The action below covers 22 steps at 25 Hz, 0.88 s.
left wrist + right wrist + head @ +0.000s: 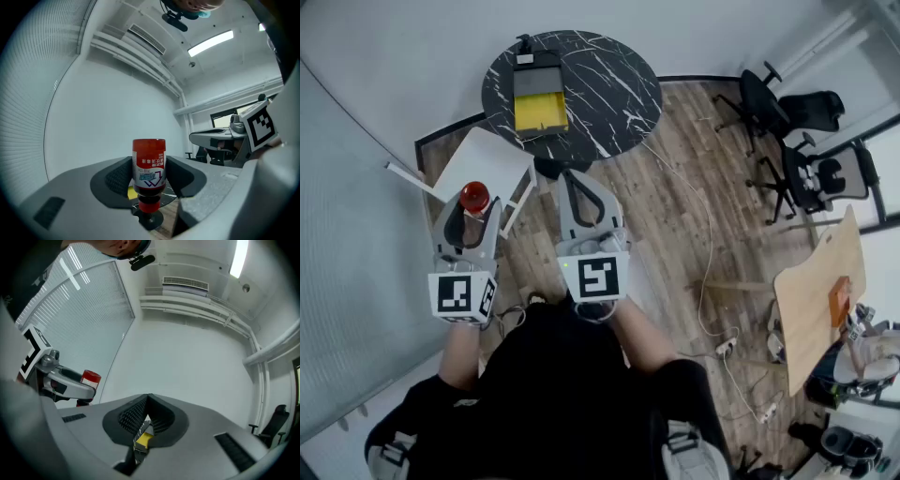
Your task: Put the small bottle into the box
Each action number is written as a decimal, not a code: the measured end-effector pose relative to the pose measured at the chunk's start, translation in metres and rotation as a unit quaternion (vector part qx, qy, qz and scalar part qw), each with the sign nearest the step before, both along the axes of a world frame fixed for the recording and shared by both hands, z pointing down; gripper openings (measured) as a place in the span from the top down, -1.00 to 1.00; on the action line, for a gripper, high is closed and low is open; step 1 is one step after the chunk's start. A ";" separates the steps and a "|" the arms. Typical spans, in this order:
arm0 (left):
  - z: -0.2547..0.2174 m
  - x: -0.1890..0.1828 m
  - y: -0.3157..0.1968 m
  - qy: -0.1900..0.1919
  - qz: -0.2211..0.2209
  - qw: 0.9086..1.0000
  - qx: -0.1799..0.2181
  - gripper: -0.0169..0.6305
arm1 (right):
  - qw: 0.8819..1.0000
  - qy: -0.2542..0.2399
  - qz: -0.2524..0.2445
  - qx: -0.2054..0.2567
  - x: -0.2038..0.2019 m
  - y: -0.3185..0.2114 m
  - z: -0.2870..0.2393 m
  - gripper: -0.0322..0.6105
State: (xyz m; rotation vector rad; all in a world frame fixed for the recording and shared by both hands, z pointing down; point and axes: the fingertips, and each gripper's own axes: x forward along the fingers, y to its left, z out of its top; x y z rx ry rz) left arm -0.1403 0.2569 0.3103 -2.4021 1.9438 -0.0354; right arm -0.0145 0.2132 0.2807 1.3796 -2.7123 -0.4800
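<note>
The small bottle [149, 169], red with a white label, hangs cap-down between the pads of my left gripper [149, 180], which is shut on its body. In the head view the bottle [474, 197] and left gripper [472, 212] are held up at the left, nearer than the round table. The box [540, 97], a dark tray with a yellow bottom, lies on the black marble table [600, 89] farther ahead. My right gripper [574, 180] is beside the left one, shut with its tips touching and nothing in it [147, 399]. The right gripper view also catches the bottle [90, 378] at its left.
A white board-like panel [478, 161] stands below the left gripper beside the table. Office chairs [787, 122] are at the right, along with a wooden desk [816, 291] and cables on the wood floor [675, 216]. A wall with blinds runs along the left.
</note>
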 end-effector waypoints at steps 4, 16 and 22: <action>0.005 0.000 0.005 0.003 -0.004 1.000 -0.008 0.29 | 1.000 -0.005 0.003 0.007 0.002 0.004 -0.002 0.91; 0.025 -0.005 -0.050 -0.018 -0.029 0.999 -0.034 0.29 | 1.000 -0.029 -0.009 -0.008 0.016 -0.073 0.019 0.91; 0.028 0.013 -0.125 -0.043 -0.035 0.997 -0.056 0.29 | 0.998 -0.021 -0.038 -0.036 0.036 -0.145 0.028 0.91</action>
